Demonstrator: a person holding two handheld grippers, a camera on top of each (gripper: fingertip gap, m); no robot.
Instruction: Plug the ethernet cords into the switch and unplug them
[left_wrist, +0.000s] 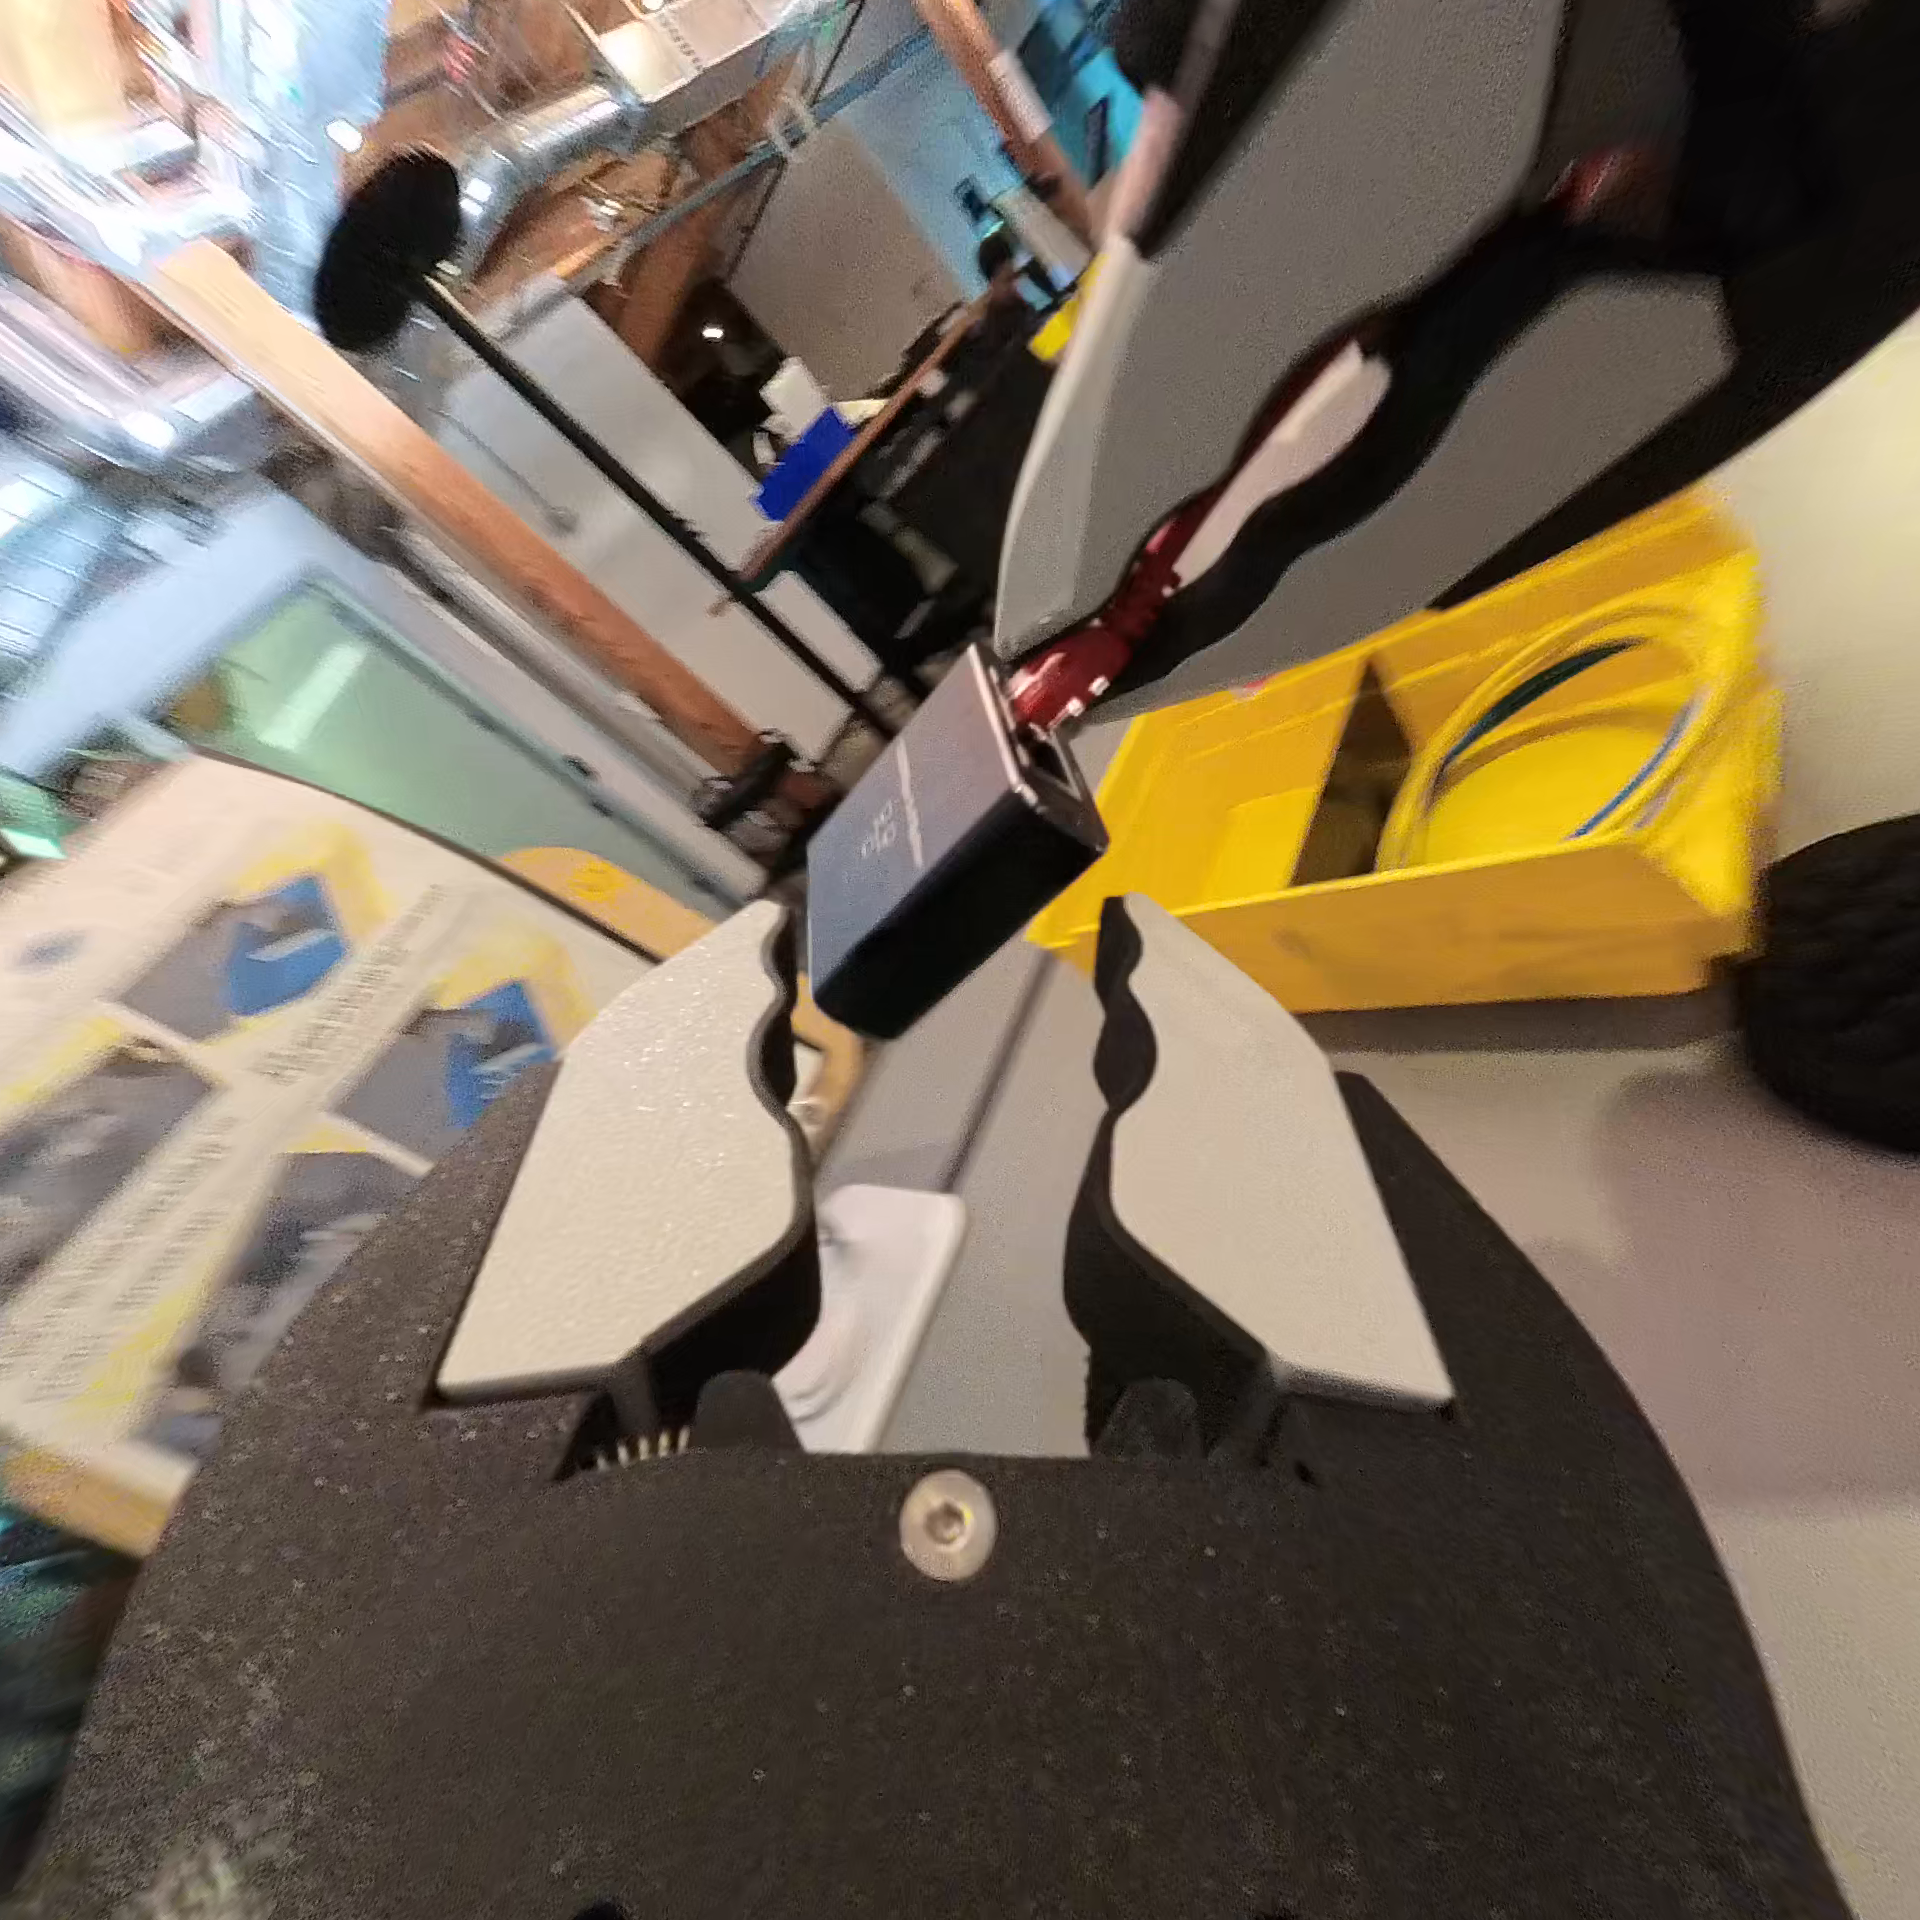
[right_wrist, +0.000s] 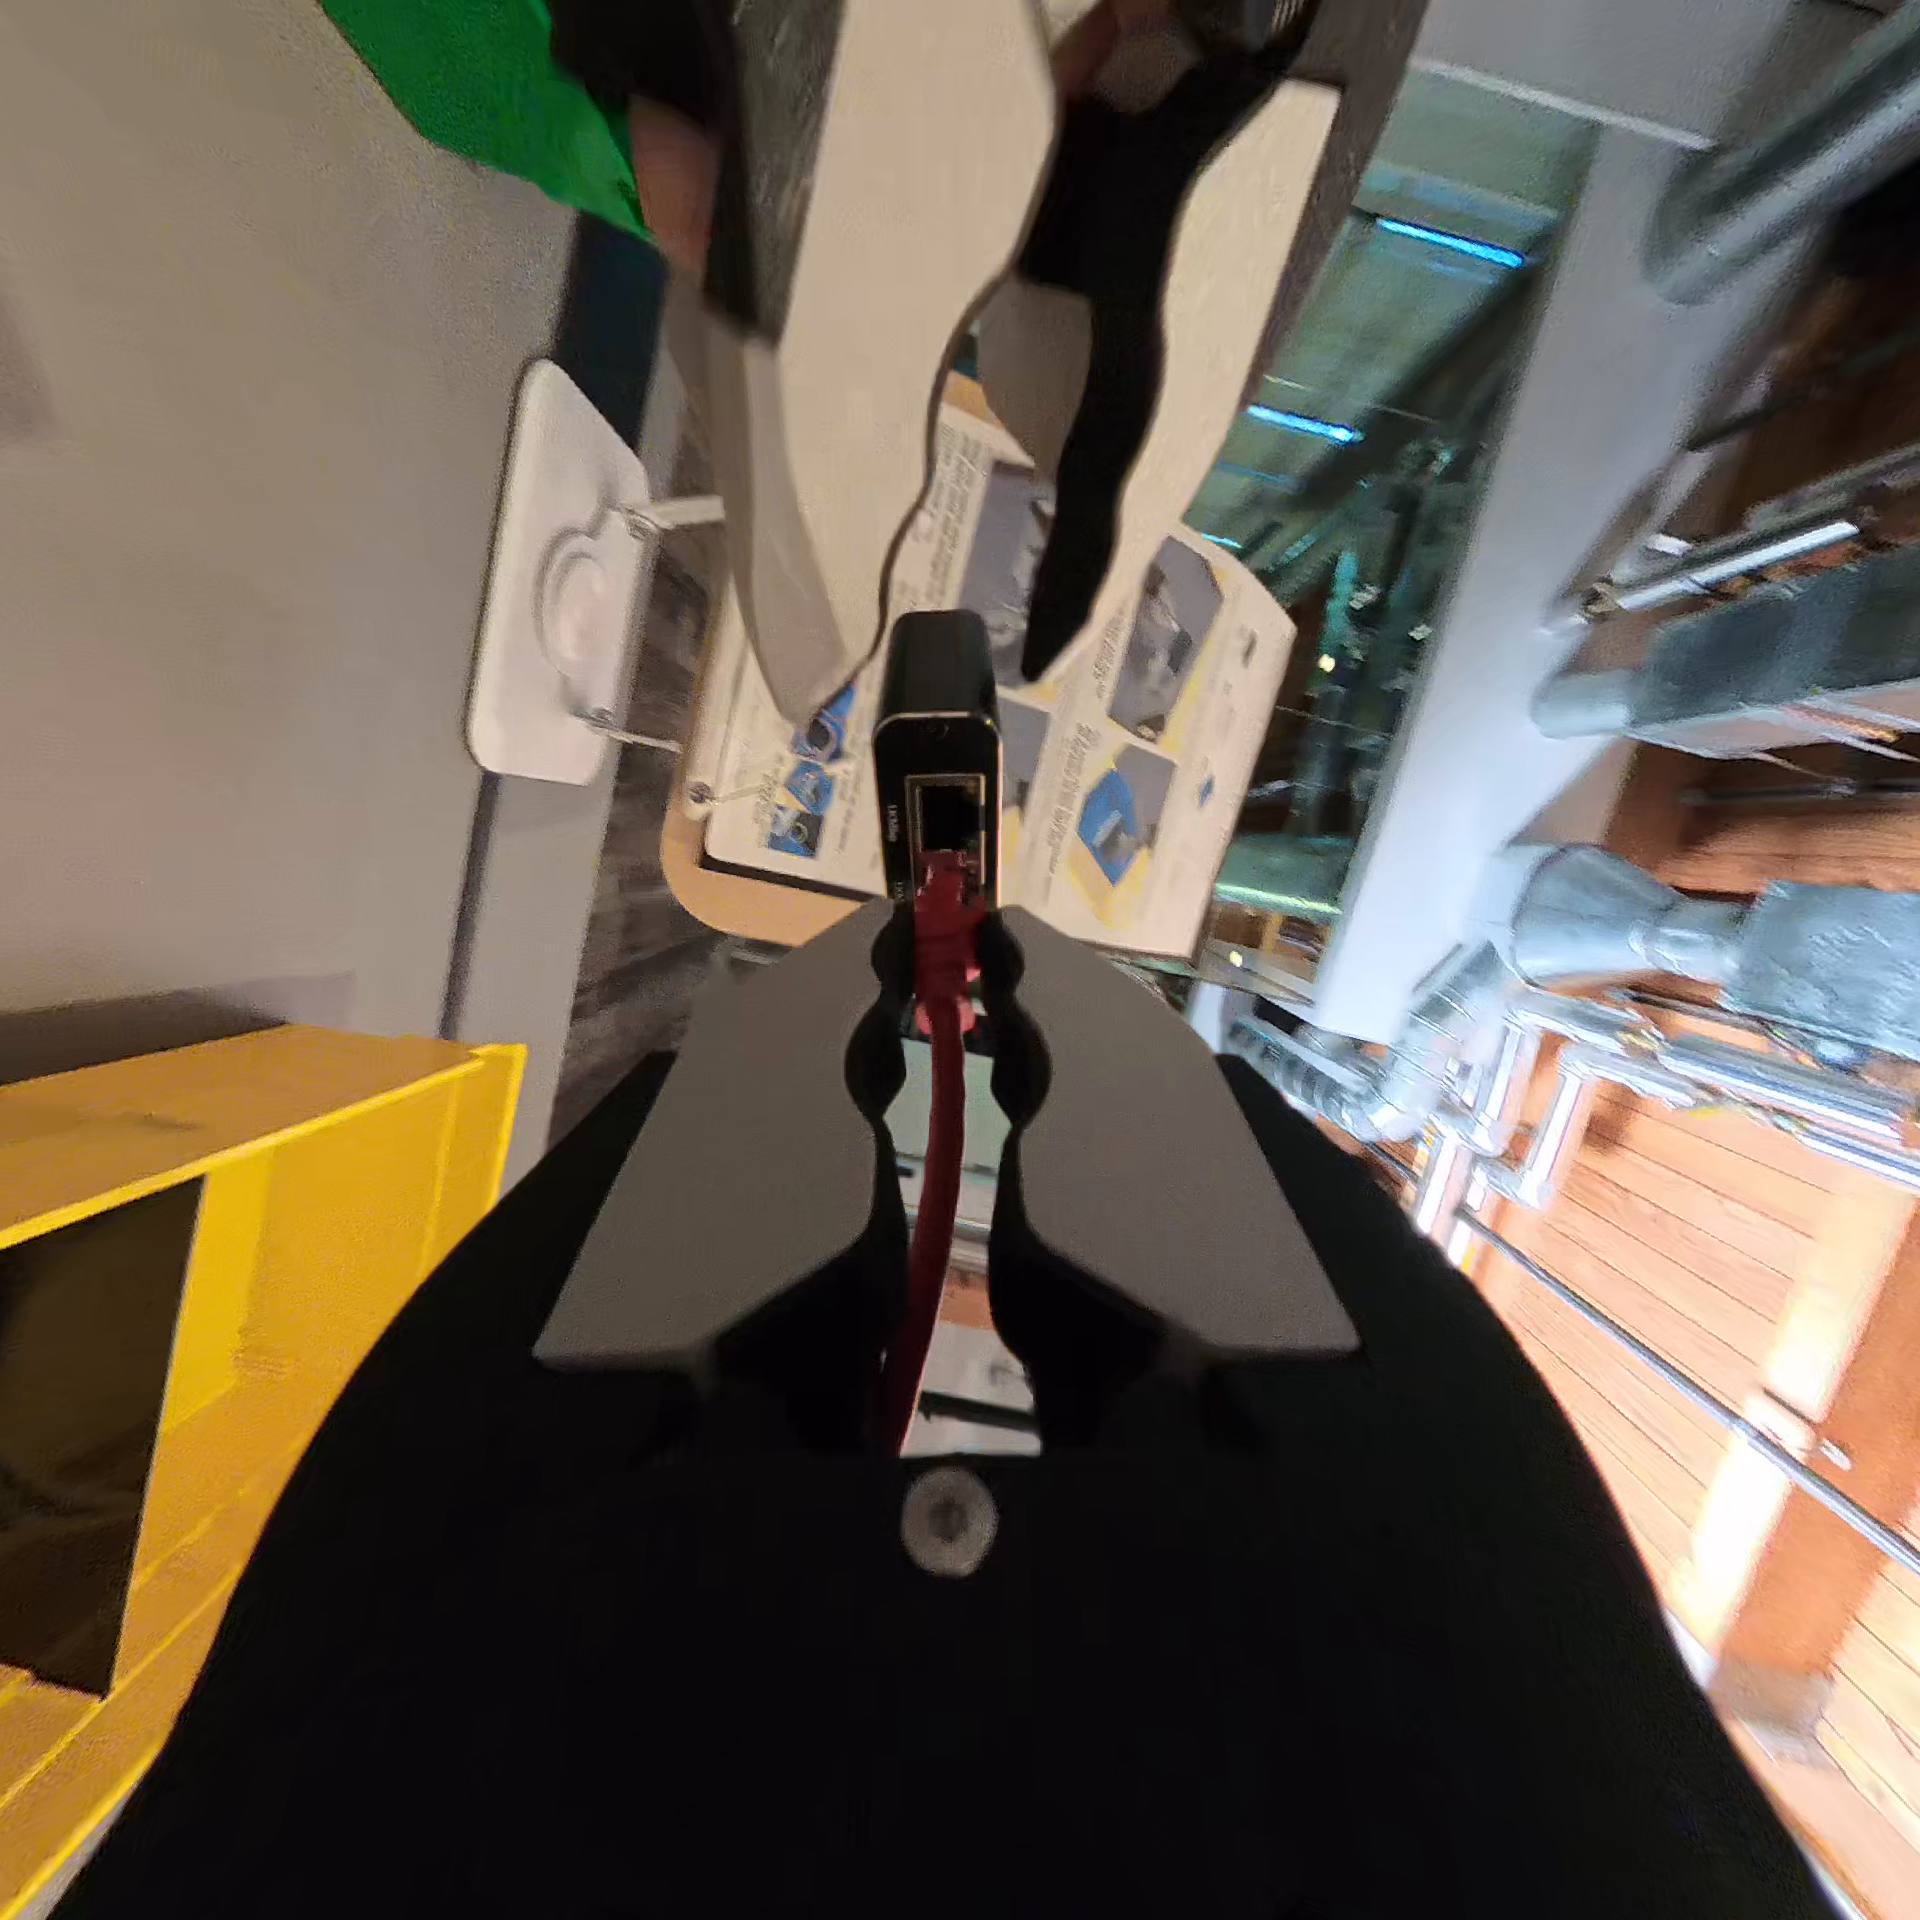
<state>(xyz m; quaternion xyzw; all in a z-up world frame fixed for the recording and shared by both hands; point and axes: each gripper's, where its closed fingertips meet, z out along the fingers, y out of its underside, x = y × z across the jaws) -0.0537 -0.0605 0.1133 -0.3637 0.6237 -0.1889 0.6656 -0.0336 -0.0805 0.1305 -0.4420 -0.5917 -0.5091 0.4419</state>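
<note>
Plainly pinching the red ethernet cord (right_wrist: 930, 1195) at its moulded boot with the right gripper (right_wrist: 940, 935): both dark fingers (right_wrist: 769, 1122) pressed onto the boot from either side, with the rest of the cord trailing back between them toward the camera. Plug end seated in one port of the small black switch (left_wrist: 914, 862), just beyond the fingertips, with a second port showing dark beside it on the same end face. Switch off the bench (left_wrist: 1558, 1195), in the air and tilted. Near end fixed on the plug, far end reaching into the gap of the left gripper (left_wrist: 940, 925). Left fingers (left_wrist: 665, 1122) spread wide, grey plates well apart and not clamped on the switch. Switch corner close to one black pad; cannot tell whether touching there, with clear space at the other pad. Farther along the grey bench, a yellow bin (left_wrist: 1455, 935) with a coil of yellow cable (left_wrist: 1538, 748) inside. Closer to the left gripper, lying flat on the bench, a white rounded plate (left_wrist: 883, 1309). Past the bench edge, a printed sheet (right_wrist: 1122, 748) with blue and yellow panels on a wooden board. Motion blur over much of the background.
</note>
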